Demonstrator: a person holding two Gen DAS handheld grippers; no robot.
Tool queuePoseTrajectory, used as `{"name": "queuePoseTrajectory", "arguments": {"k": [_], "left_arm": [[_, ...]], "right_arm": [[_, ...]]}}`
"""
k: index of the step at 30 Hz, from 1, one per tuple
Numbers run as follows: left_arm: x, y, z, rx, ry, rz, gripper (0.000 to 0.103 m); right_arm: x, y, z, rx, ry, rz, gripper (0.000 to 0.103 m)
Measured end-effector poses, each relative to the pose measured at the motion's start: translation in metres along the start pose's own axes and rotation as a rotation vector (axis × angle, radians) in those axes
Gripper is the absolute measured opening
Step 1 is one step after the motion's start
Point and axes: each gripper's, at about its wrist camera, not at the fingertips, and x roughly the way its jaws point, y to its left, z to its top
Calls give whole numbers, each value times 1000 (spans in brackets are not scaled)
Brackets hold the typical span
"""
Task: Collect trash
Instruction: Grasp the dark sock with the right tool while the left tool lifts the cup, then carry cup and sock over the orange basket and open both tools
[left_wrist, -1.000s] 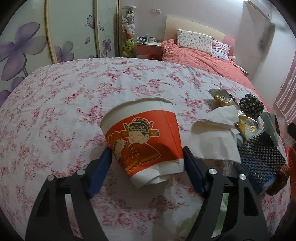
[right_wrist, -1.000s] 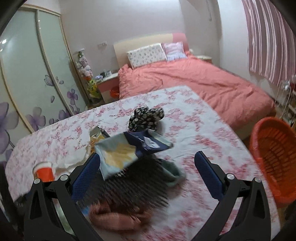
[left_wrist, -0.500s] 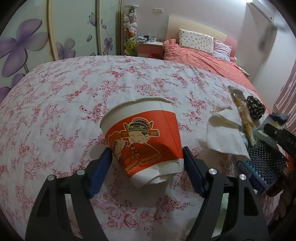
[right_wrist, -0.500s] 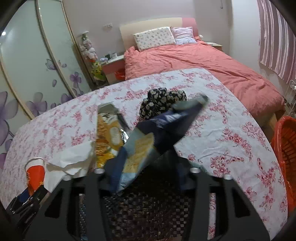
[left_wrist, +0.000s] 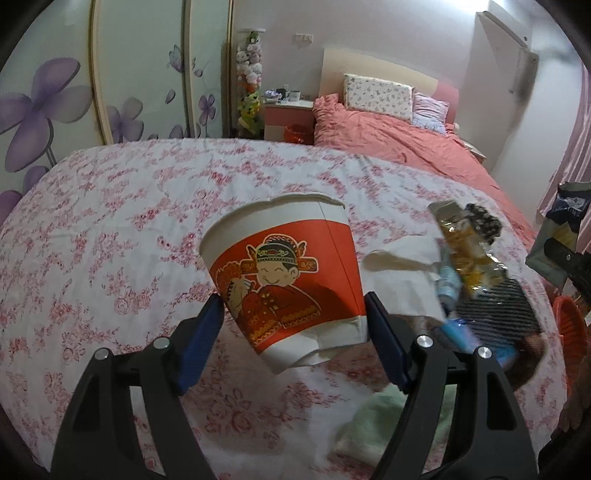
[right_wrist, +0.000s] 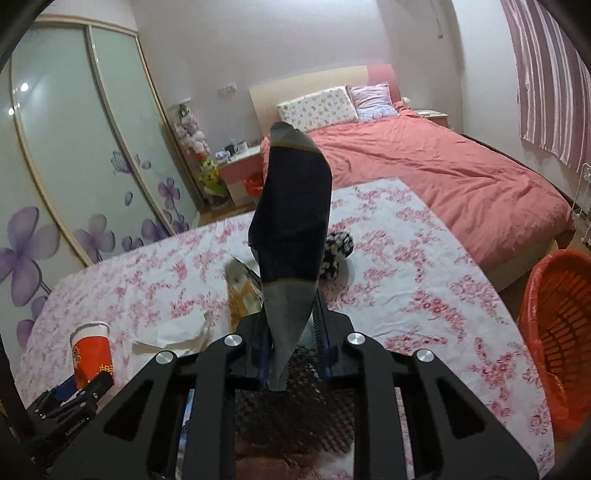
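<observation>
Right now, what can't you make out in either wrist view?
- Inside of the paper cup: left wrist view sees only its outer wall.
- Print on the dark wrapper in the right claw: only its plain back faces the right wrist camera.
- Items under that wrapper: hidden in right view, motion-blurred in left.
- Orange basket: cut off by the right view's edge, contents unseen.

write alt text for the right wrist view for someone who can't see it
The right gripper is shut on a dark snack wrapper, held upright above a floral tablecloth. An orange basket sits to the right; a red paper cup stands far left.
</observation>
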Motion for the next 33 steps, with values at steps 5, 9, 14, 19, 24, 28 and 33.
{"name": "queuePoseTrajectory", "arguments": {"k": [5,9,14,19,24,28,33], "left_arm": [[-16,-11,2,15,-23,-21,75],[-30,-25,3,35,-45,-45,75],[-46,-46,2,63,-70,-72,75],[-62,-71,0,98,-92,-92,75],[-73,-99,-4,139,-102,-116,75],[-80,-122,-9,177,-109,-134,75],[-87,-156,-15,228,-118,-163,75]], "right_arm": [[-15,-8,2,4,-24,-8,21],[-29,-18,3,-2,-46,-29,21],[-46,-37,2,19,-60,-70,21],[-57,-53,-5,34,-59,-102,21],[-65,-68,-10,47,-59,-132,21],[-72,-86,-15,62,-61,-159,21],[-79,-109,-22,93,-59,-198,21]]}}
